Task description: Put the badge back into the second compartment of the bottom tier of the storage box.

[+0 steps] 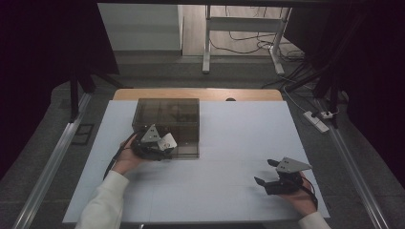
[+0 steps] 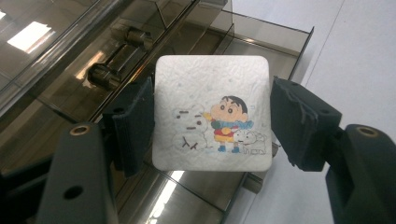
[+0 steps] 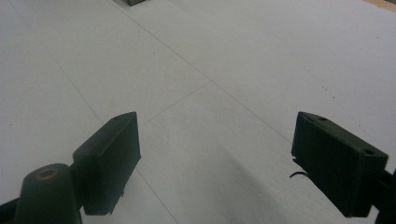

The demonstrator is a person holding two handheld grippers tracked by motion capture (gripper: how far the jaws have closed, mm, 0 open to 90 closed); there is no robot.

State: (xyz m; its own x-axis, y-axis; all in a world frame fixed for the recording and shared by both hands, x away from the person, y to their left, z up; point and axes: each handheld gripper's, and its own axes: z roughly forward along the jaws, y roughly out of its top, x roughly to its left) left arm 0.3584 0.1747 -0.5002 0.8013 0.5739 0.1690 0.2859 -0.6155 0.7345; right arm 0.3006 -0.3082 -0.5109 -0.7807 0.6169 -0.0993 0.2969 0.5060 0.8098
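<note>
Sitting near the table's [image 1: 229, 143] far left edge, smoky clear box [image 1: 167, 117], left gripper [image 2: 212, 123] clamping a cartoon-printed white square [image 2: 212, 112] over it, right gripper [image 3: 215, 154] spread wide, empty, near right corner.

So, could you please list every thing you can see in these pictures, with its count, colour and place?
Square card: one, white with a cartoon child and snowman, between the left gripper's jaws, above the box.
Box: one, smoked transparent, with compartments, on the far left part of the table.
Table: one, white top with a wooden far edge.
Power strip: one, white, on the floor to the right.
Frame legs: white, on the floor beyond the table.
Left gripper: one, black, shut on the card.
Right gripper: one, black, open, over bare table at the near right.
Hands: two, white sleeves, left, right.
</note>
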